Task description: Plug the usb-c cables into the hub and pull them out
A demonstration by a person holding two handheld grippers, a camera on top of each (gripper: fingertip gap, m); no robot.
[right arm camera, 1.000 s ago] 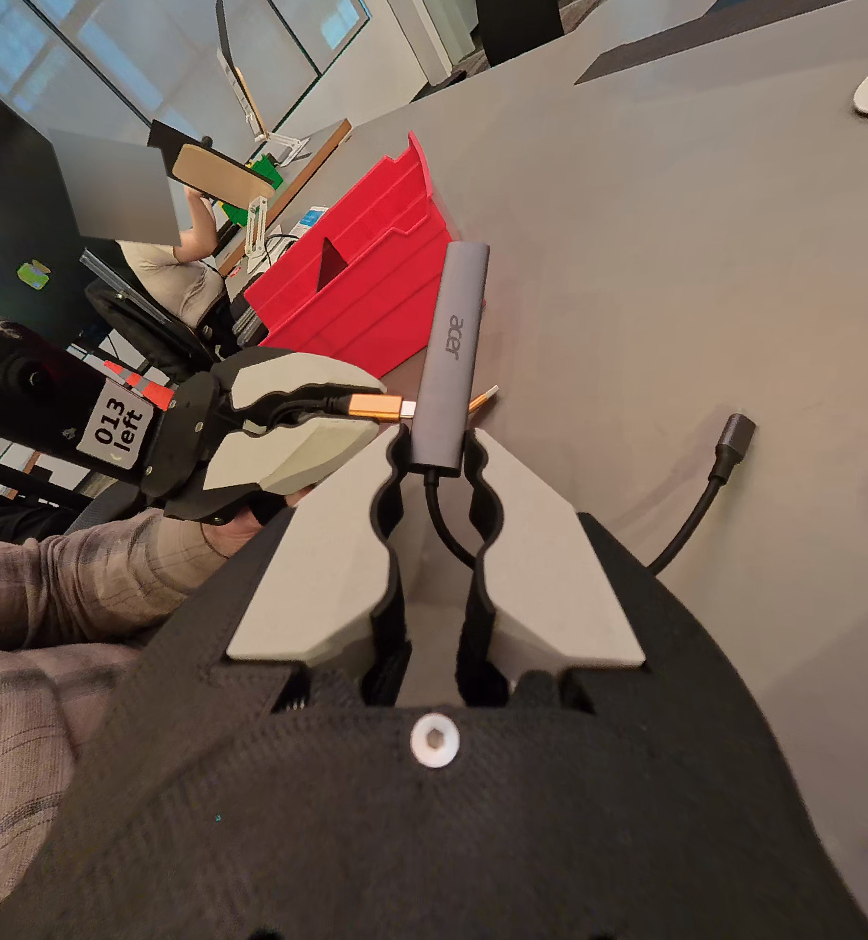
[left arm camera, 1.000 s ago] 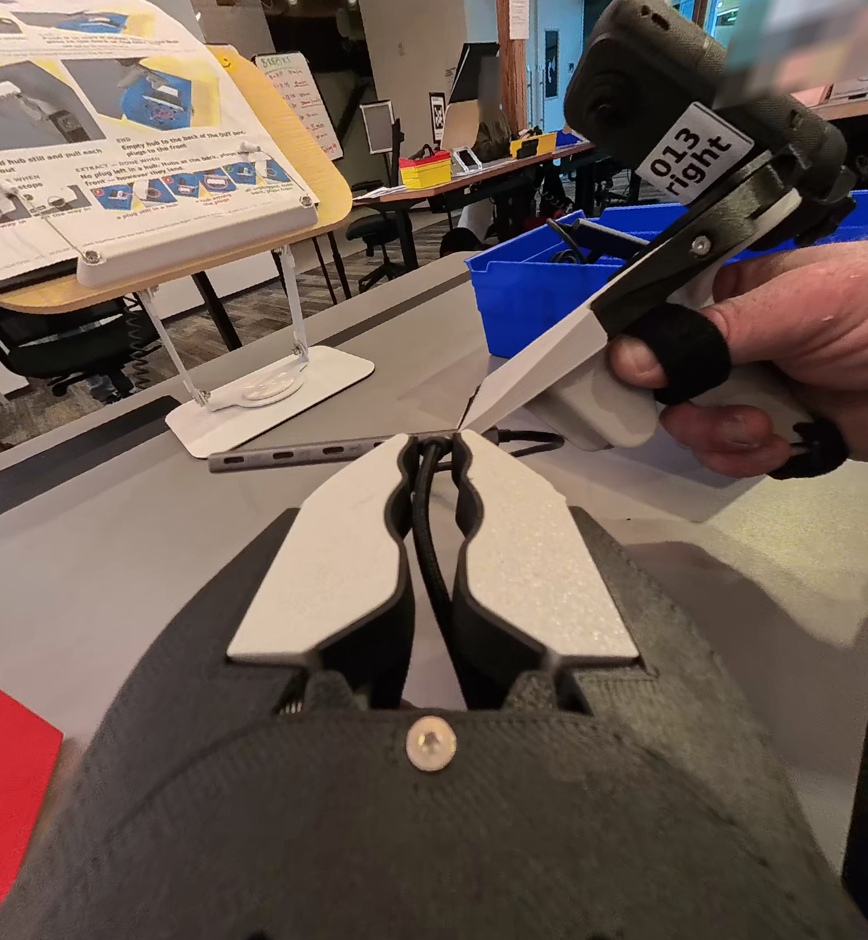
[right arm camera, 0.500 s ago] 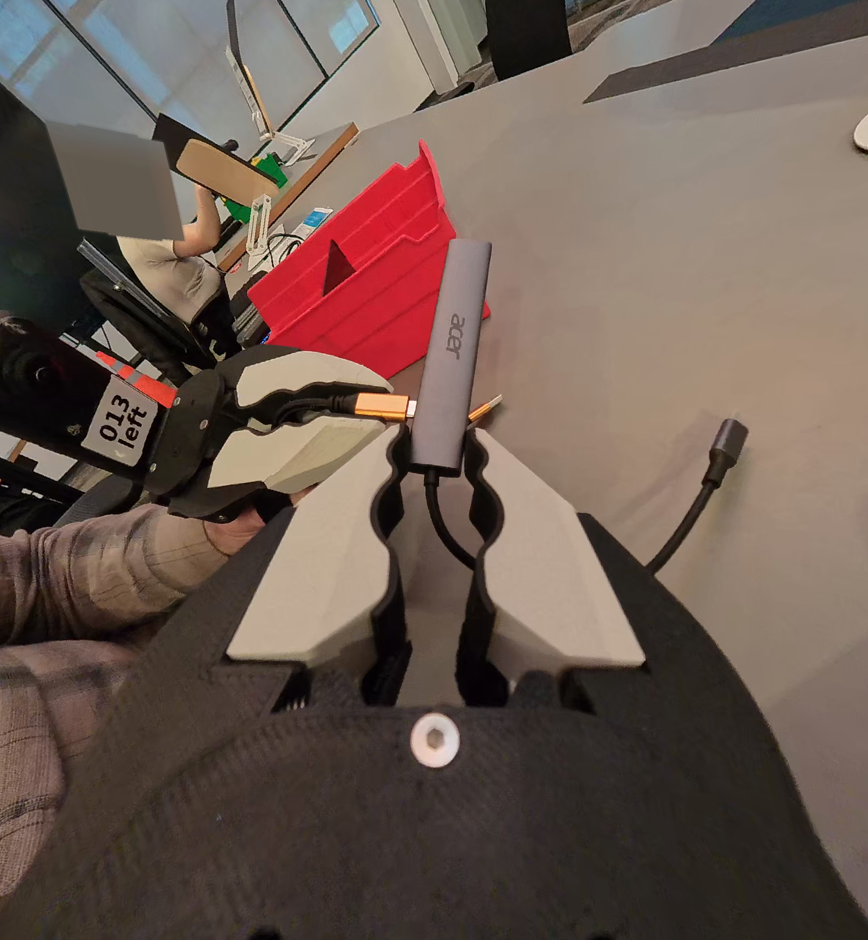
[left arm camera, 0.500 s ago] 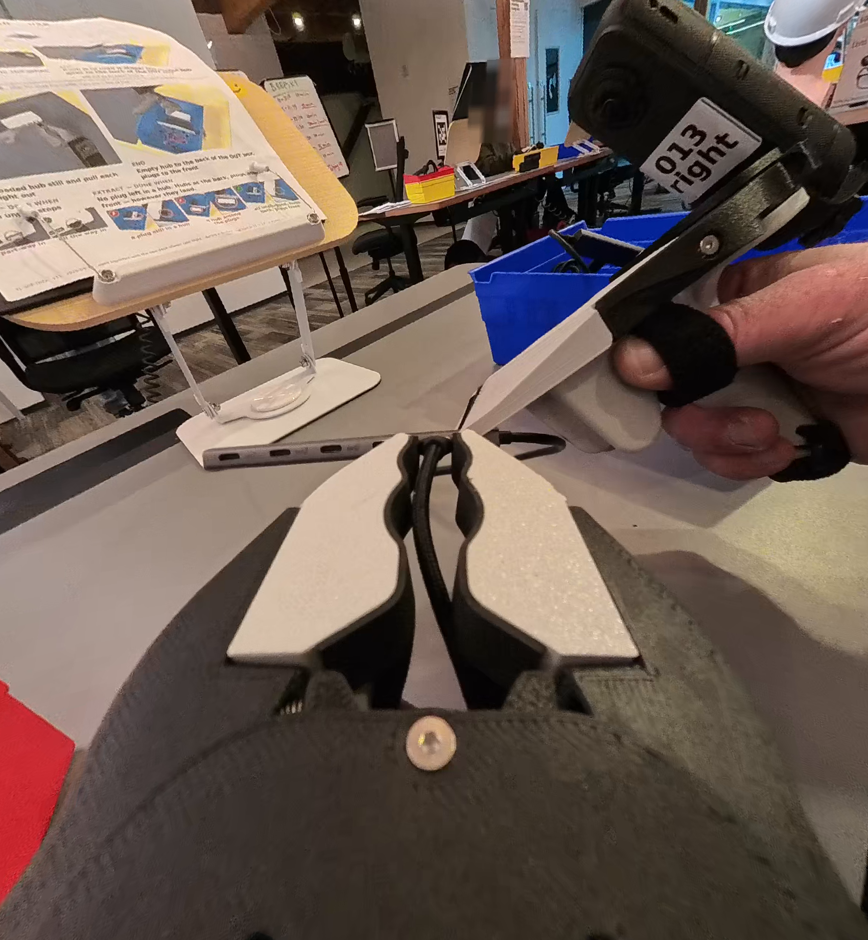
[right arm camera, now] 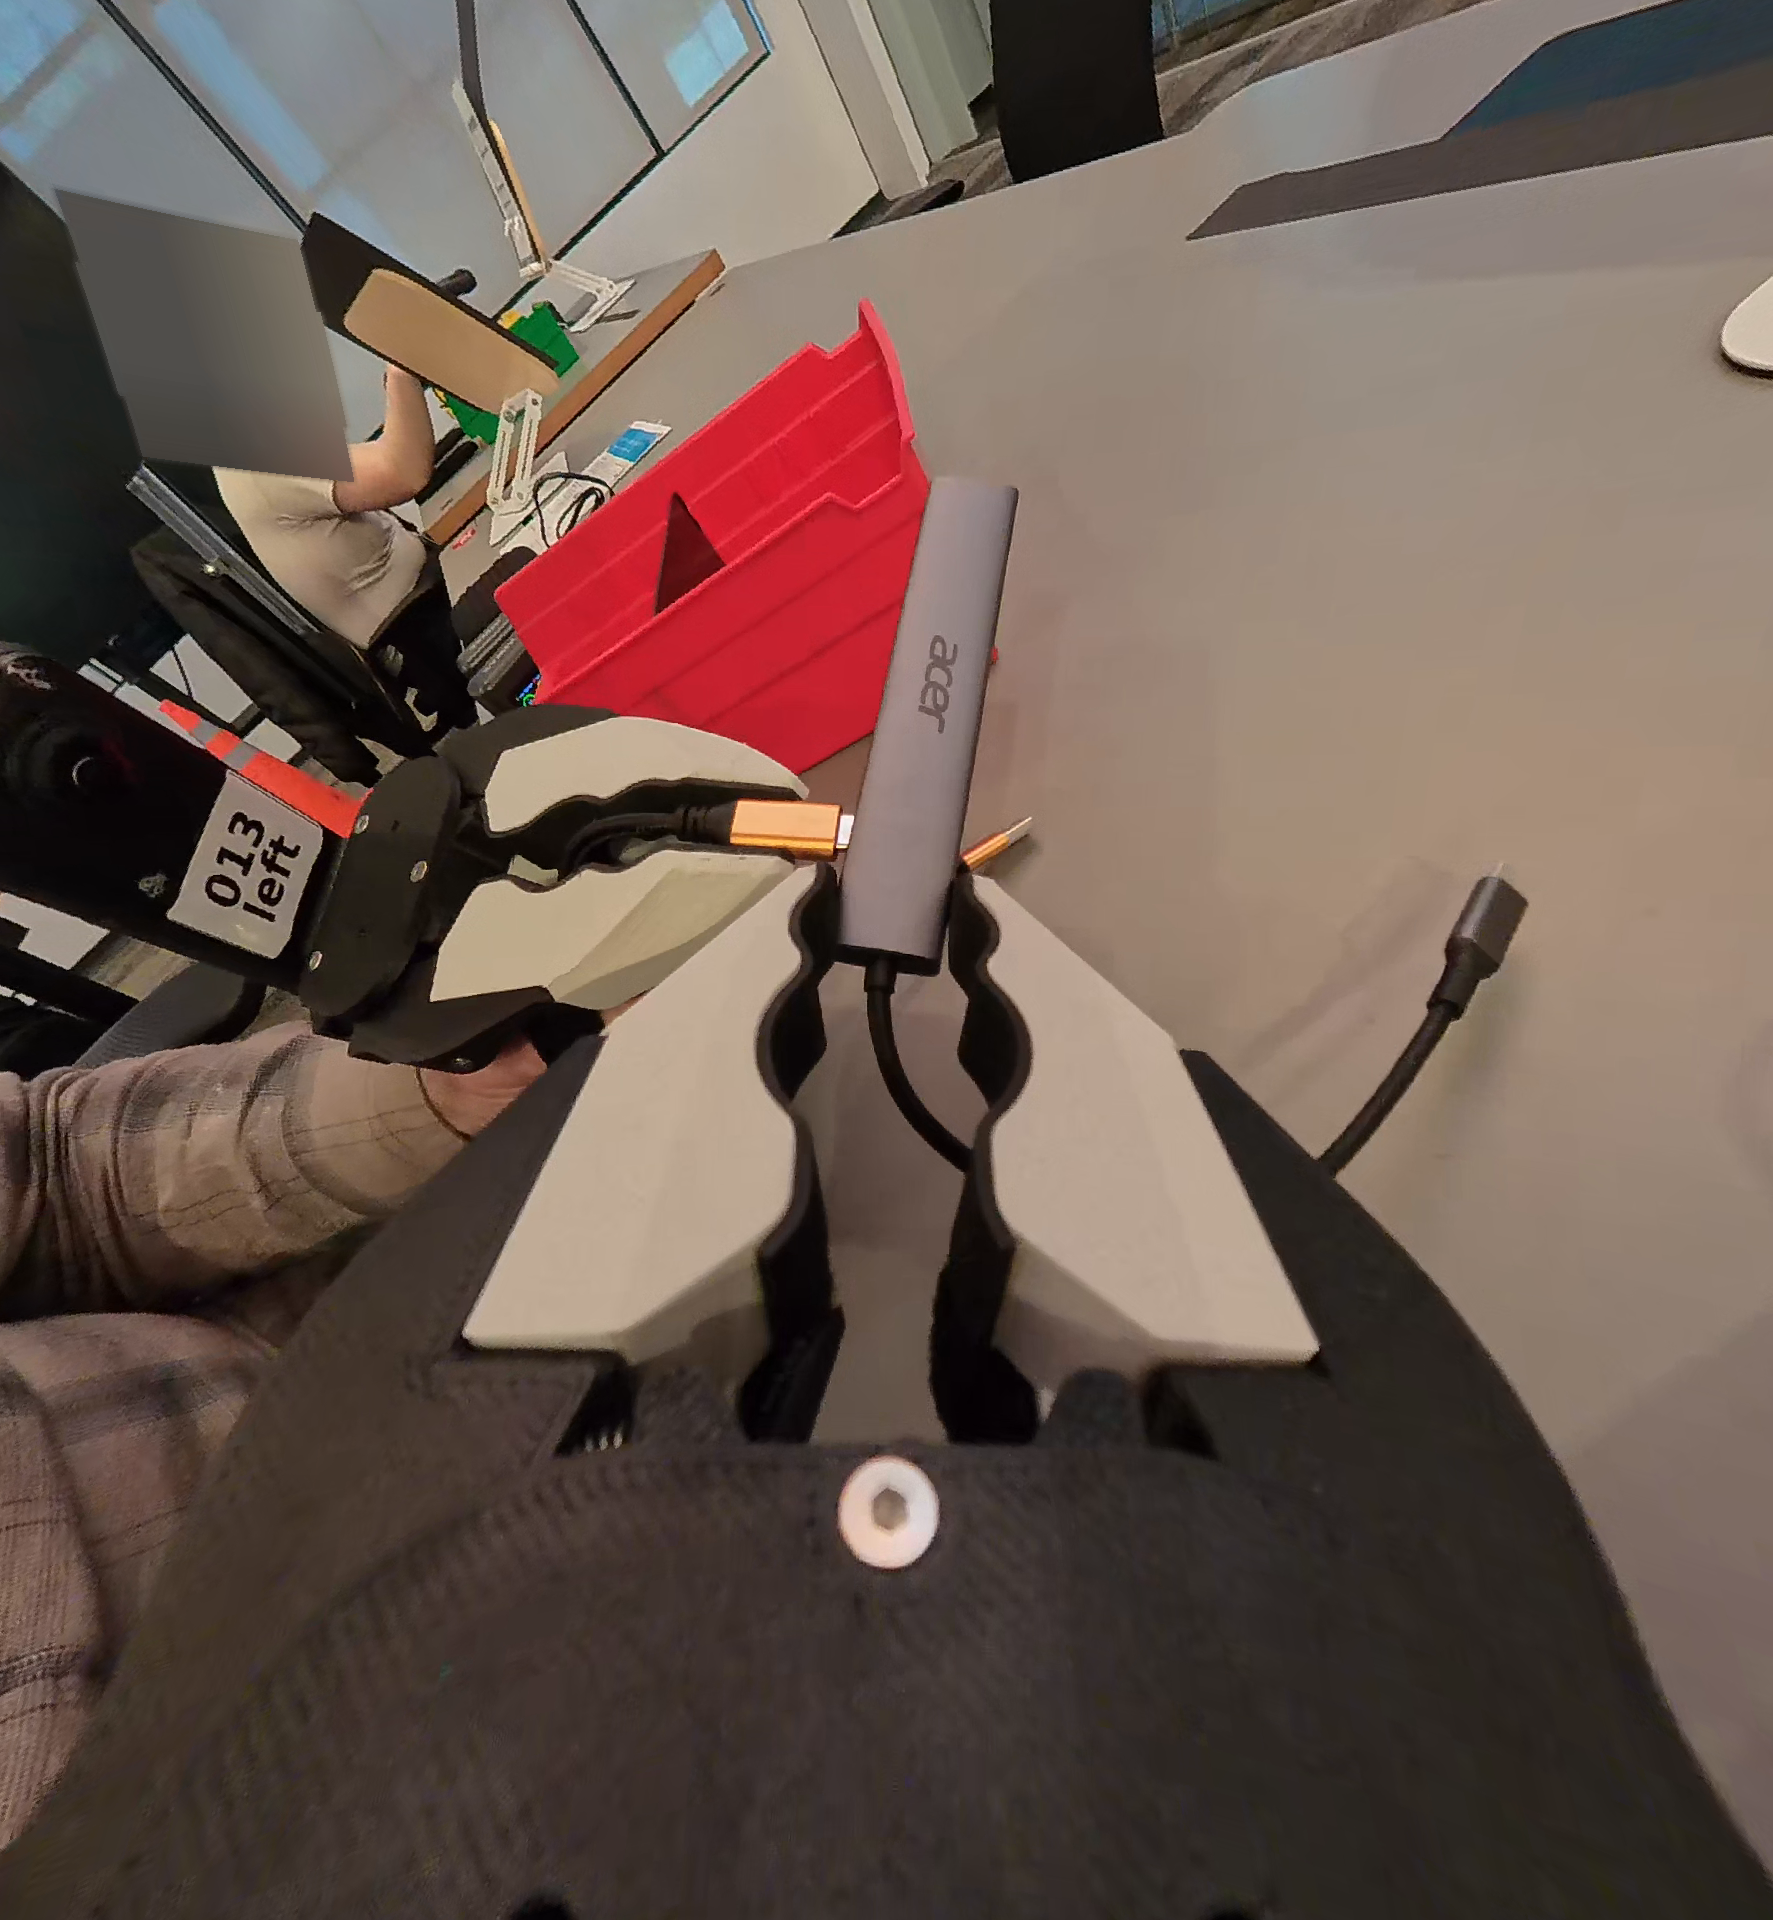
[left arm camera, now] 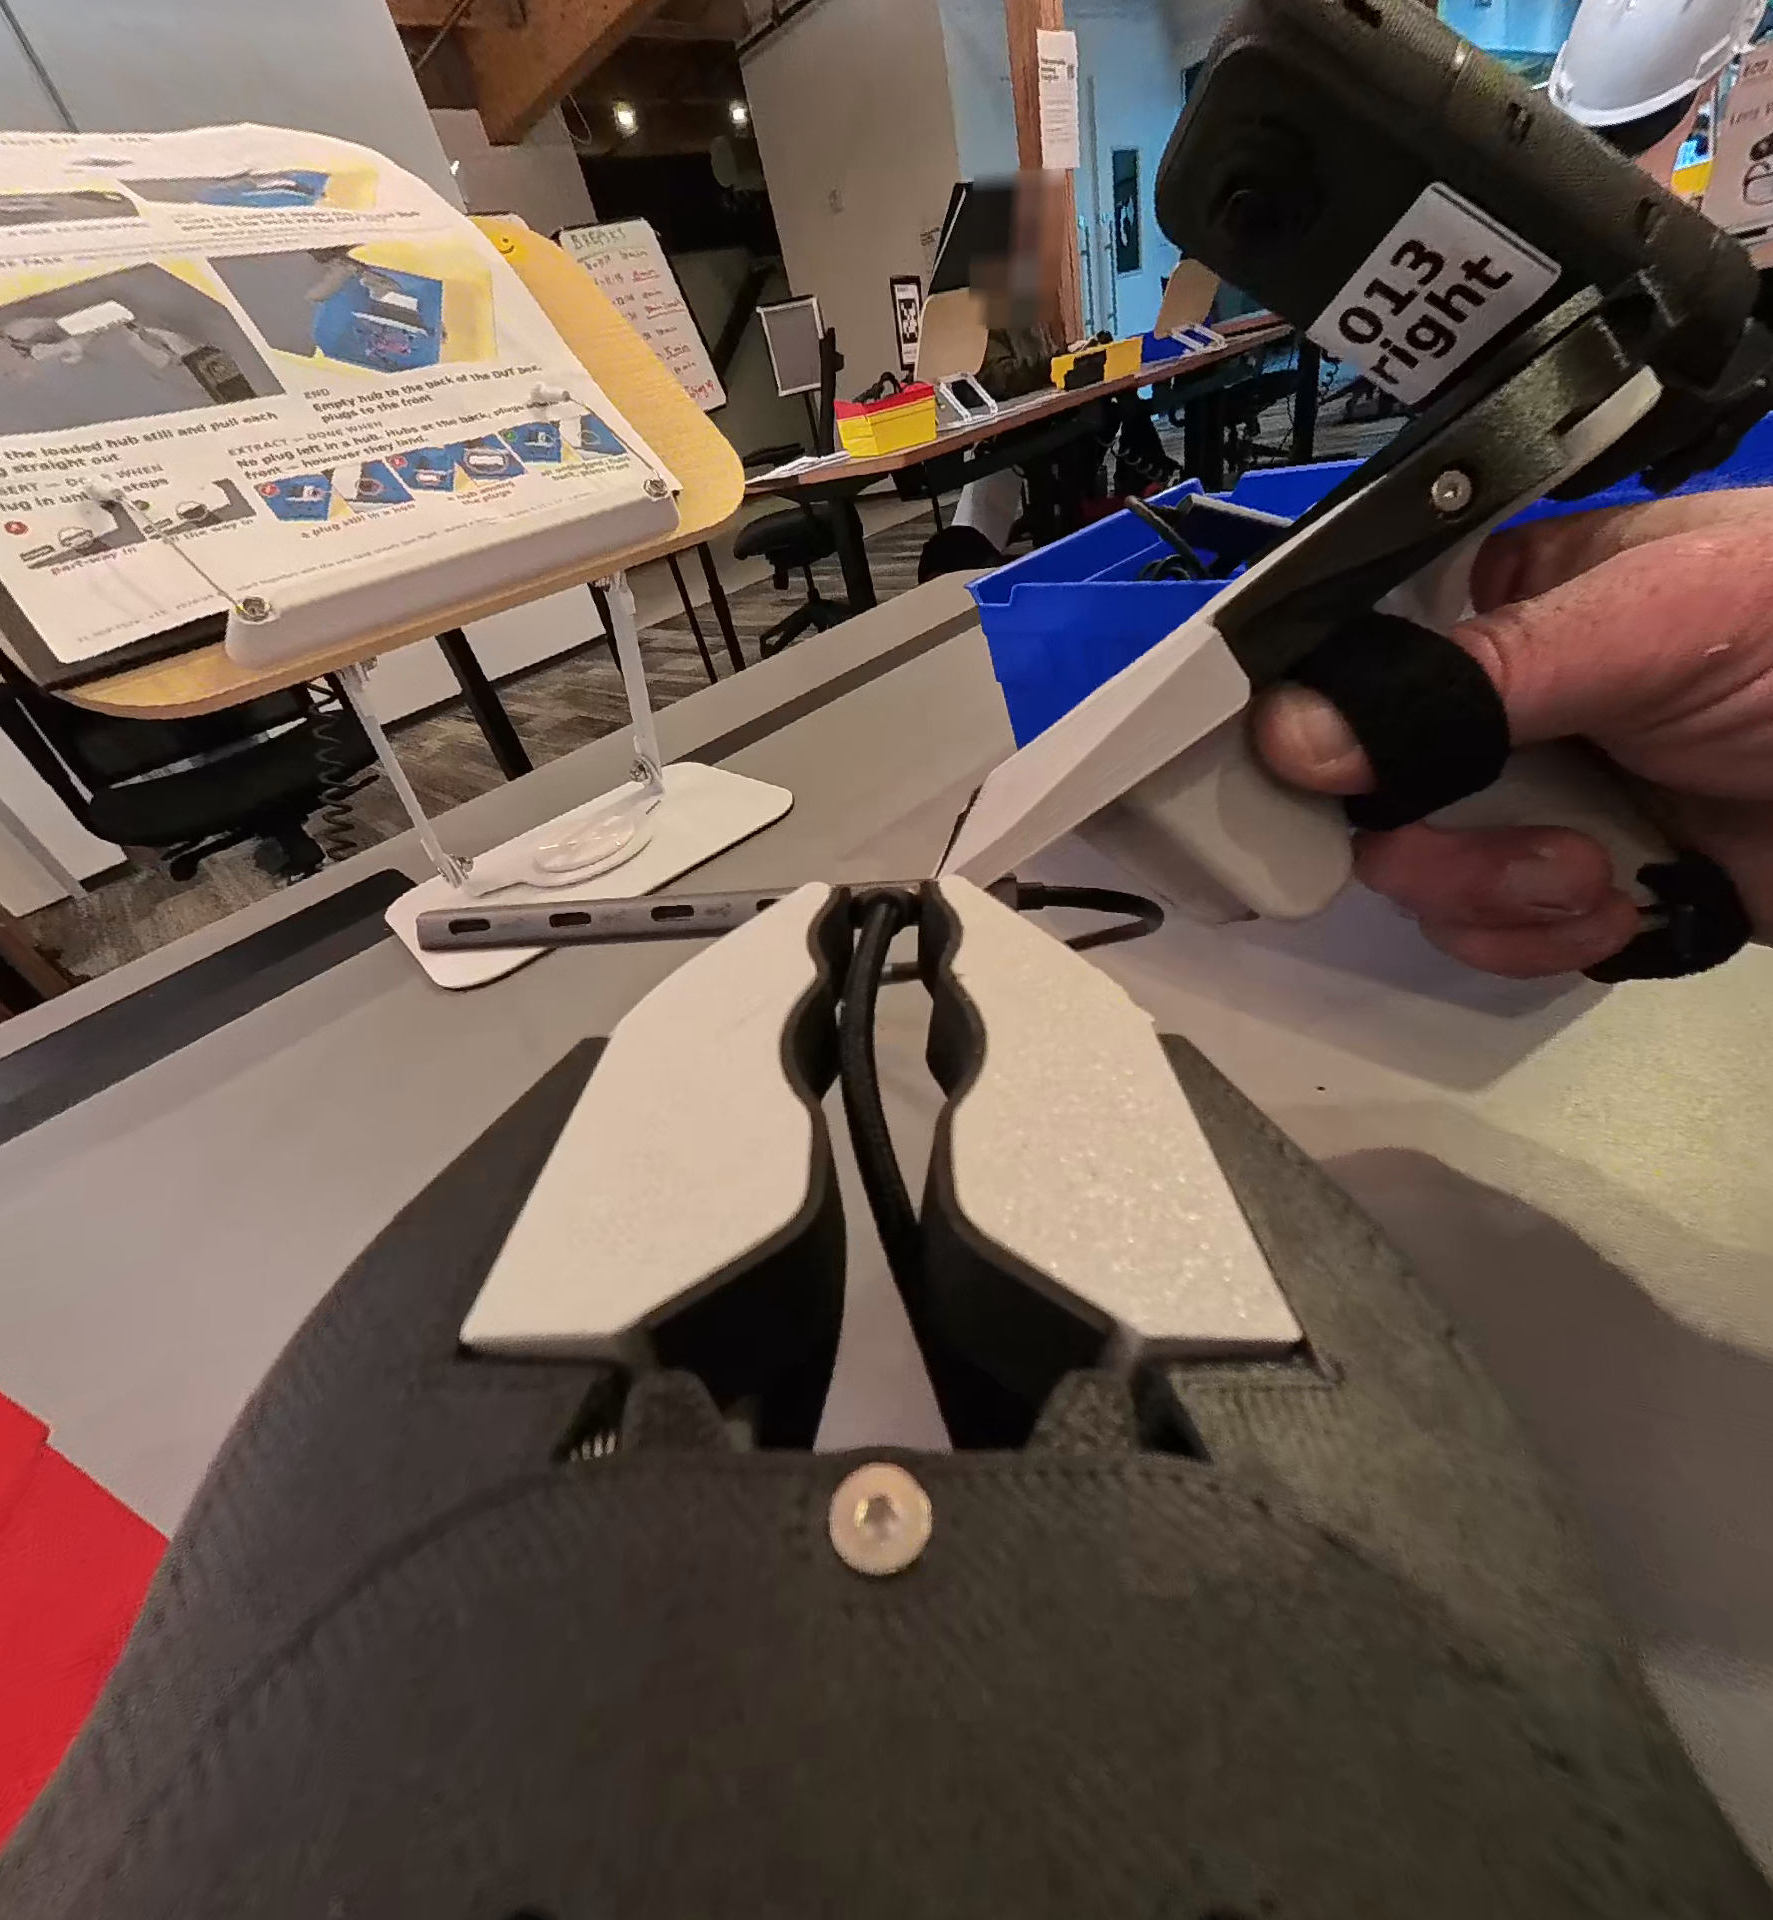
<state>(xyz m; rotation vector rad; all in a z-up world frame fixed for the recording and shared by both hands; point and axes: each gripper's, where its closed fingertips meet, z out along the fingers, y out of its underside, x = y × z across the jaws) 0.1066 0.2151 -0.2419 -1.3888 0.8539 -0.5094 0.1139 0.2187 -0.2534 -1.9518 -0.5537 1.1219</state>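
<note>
The left claw (right arm camera: 809,831) is clamped on a usb-c cable with an orange plug (right arm camera: 786,828), its tip at the hub's (right arm camera: 929,717) side port, lined up to go in straight. The right claw (right arm camera: 887,904) pinches the hub's near end, steadying it above the surface (right arm camera: 1381,520). A red bin (right arm camera: 716,613) sits close behind; the hub's own lead (right arm camera: 1453,977) trails right, clear.

red bin (right arm camera: 736,613) crowds hub's (right arm camera: 939,717) left; right side open.
</note>
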